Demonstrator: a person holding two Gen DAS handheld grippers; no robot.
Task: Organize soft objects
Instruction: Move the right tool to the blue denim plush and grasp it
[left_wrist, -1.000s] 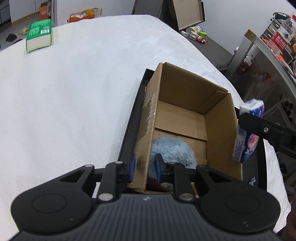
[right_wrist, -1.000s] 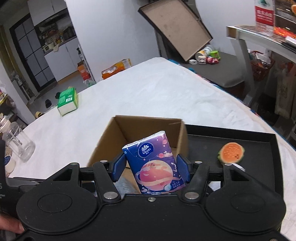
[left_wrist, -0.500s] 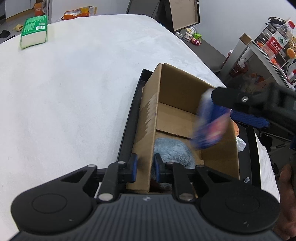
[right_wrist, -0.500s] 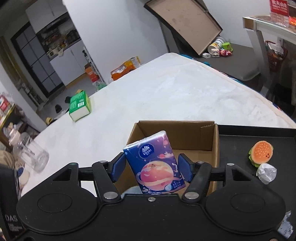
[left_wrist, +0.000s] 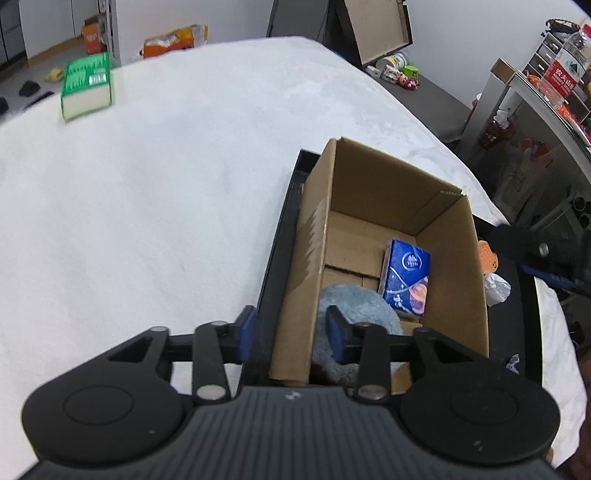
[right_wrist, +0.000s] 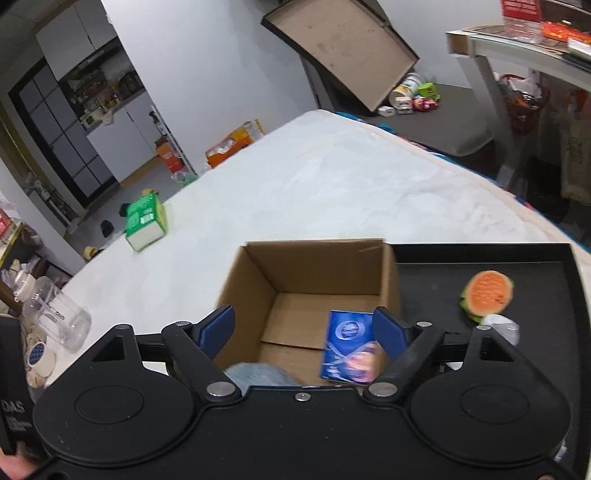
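Left wrist view: blue tissue pack (left_wrist: 406, 282) is lying inside the cardboard box (left_wrist: 454, 266), leaning toward its right wall, with the grey-blue plush (left_wrist: 354, 302) touching its near end. Box is sitting in a black tray (left_wrist: 275, 258) on the white padded surface (left_wrist: 166, 184).

Right gripper (right_wrist: 304, 326) is hovering above the box, its jaws opening wide; the pack is showing below and between them, pads clear of it. Left gripper (left_wrist: 291, 326) is straddling the box's near-left wall, jaws opening, pads apparently off the cardboard.

Handling, judged: the pack is looking light and squashy under glossy, slippery film, so gripping across its broad faces mid-length is looking best. The plush is looking fuzzy, compressible, forgiving anywhere. Corrugated walls are looking stiff but thin.

Still outside the box: green tissue pack (right_wrist: 146, 219) far off on the white surface, burger-shaped squishy toy (right_wrist: 487, 291) in the tray.
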